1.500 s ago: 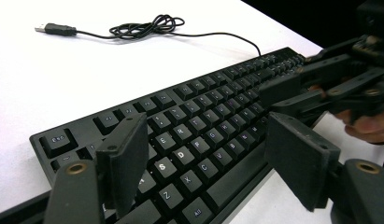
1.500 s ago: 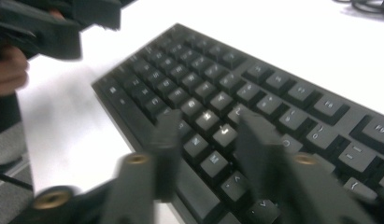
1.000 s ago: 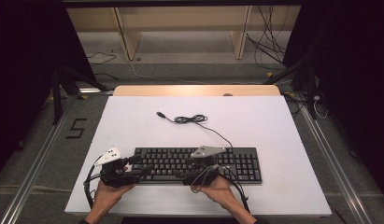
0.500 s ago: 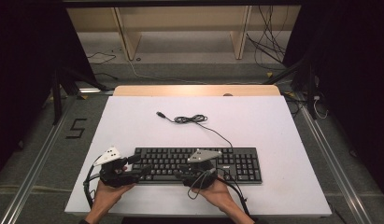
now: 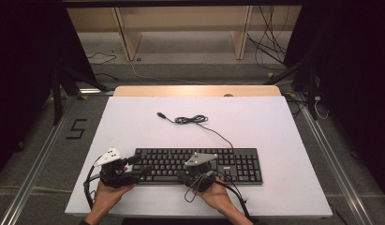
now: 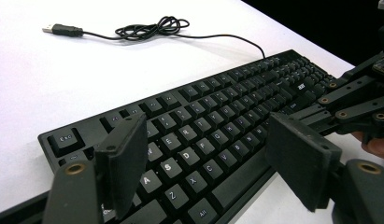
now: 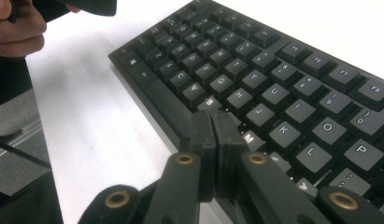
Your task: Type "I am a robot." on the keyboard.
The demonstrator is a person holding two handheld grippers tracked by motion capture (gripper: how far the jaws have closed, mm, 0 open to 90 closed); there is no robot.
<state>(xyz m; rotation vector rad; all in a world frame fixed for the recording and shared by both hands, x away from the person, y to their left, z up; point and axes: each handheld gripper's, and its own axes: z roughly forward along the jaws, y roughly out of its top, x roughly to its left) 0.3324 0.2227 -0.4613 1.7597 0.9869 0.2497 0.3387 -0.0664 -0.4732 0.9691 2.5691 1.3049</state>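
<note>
keyboard (image 5: 199, 165) near table (image 5: 284, 140) front edge | left gripper (image 6: 213, 168) released | right gripper (image 7: 212, 135) just clenched, nothing between

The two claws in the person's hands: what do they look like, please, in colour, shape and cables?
Both are black. The left claw has two flat, rectangular pads on arms joined by brass-coloured rivets. The right claw has the same thick black pads and brass-coloured rivets. In the high view, each carries a light grey three-cornered plate on top, and a thin black cable trails from each towards the person. No sleeves are visible at the wrists.
</note>
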